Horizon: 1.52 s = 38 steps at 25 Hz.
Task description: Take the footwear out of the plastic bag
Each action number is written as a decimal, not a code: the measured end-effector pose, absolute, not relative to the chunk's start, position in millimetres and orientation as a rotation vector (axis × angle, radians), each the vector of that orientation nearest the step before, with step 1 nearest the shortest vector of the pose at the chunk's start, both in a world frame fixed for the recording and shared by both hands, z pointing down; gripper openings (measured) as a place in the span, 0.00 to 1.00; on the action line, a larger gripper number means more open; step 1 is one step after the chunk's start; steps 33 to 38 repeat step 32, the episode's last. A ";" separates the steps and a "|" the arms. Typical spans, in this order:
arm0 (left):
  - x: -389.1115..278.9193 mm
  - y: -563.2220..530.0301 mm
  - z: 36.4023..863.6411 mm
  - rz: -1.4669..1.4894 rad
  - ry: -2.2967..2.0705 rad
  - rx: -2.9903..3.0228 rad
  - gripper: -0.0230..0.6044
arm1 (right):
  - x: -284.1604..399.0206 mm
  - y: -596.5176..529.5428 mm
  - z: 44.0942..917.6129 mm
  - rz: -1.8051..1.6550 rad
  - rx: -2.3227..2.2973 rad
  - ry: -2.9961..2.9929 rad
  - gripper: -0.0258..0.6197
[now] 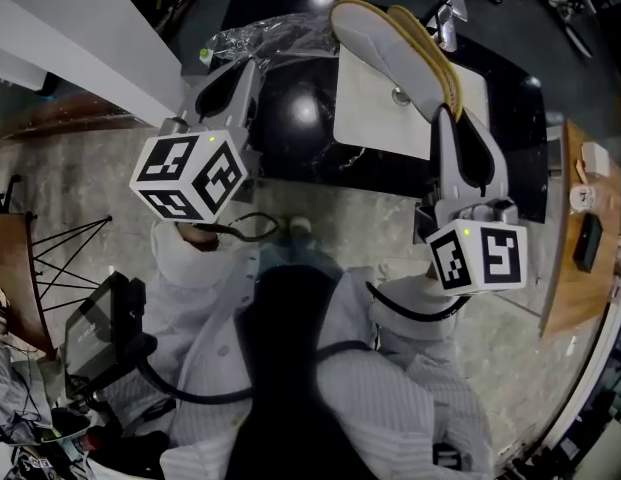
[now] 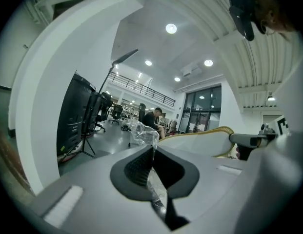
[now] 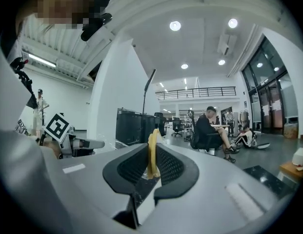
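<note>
Black stone surface (image 1: 300, 153) lies below the right tool (image 1: 447, 108), whose jaws clamp the rim of the pale, yellow-edged footwear (image 1: 385, 53) just ahead of it, seemingly out of the plastic bag (image 1: 260, 40). It looks light and floppy, so the stiffer rim is the sound hold, while that slick, crinkly bag hangs pinched in the clenched left tool (image 1: 242, 73).

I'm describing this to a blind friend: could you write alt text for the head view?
From above, a person in a white coat holds two grippers: the left gripper pinches a crumpled clear plastic bag, the right gripper grips a pair of pale flat slippers with yellow edging. Below lie a glossy black counter and a white rectangular basin.
</note>
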<state>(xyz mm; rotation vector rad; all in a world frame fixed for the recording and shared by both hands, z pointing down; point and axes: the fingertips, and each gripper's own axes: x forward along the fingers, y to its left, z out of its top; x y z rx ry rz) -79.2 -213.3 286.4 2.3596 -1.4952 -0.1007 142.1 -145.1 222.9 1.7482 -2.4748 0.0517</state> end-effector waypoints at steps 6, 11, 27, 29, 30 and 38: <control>-57.2 -207.9 295.3 -0.079 -1.443 2.382 0.04 | 110.0 -152.3 230.8 0.107 1.706 -2.577 0.14; -45.7 -201.3 301.8 -0.086 -1.326 2.398 0.04 | 96.7 -148.3 232.5 0.144 1.632 -2.644 0.13; -34.9 -194.5 304.3 -0.068 -1.276 2.424 0.04 | 92.0 -145.7 231.6 0.150 1.603 -2.675 0.13; -33.1 -193.9 304.9 -0.067 -1.269 2.427 0.04 | 92.0 -145.1 231.9 0.155 1.602 -2.673 0.13; -32.2 -193.4 305.4 -0.066 -1.266 2.429 0.04 | 92.2 -144.6 232.1 0.156 1.602 -2.672 0.13; -30.8 -192.4 306.7 -0.062 -1.258 2.432 0.04 | 92.5 -143.6 232.6 0.158 1.605 -2.669 0.13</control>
